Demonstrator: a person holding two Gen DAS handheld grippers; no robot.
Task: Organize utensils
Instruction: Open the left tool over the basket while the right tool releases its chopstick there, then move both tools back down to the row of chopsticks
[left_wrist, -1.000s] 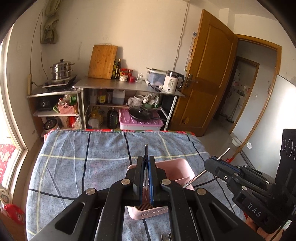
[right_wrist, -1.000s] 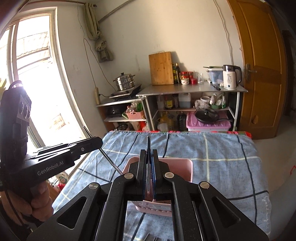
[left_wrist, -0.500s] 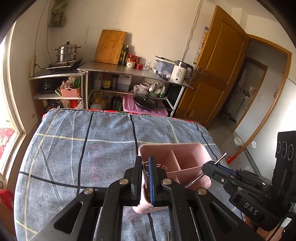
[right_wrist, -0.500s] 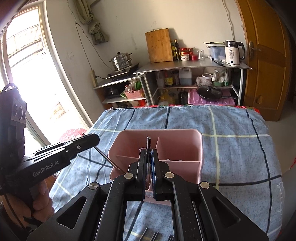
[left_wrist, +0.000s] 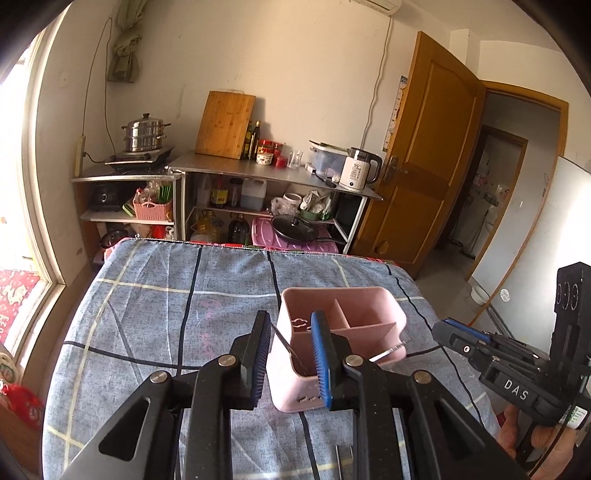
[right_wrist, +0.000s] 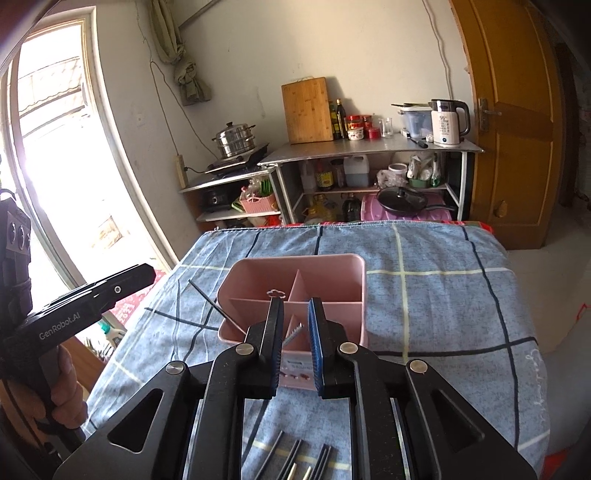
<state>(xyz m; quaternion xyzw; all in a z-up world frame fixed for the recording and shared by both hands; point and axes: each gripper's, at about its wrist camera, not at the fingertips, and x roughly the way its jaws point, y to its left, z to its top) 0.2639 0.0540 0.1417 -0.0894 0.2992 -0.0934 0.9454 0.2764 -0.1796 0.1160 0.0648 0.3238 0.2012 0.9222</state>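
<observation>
Both grippers' jaws now opening, chopsticks (left_wrist: 291, 352) (earlier pinched) loose over pink holder (left_wrist: 343, 332).

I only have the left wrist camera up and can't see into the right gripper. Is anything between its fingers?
Observer: Yes. The right gripper has its jaws opening, with a thin bristle-tipped rod between them, over the pink caddy.
Operator: Is there more left to sort?
Observer: Several dark-handled utensils lie on the blue checked cloth, nearer than the caddy.
Operator: Where did my left piece end up?
Observer: The thin dark rod leans out over the caddy's left rim, with its lower end inside the near left compartment.
</observation>
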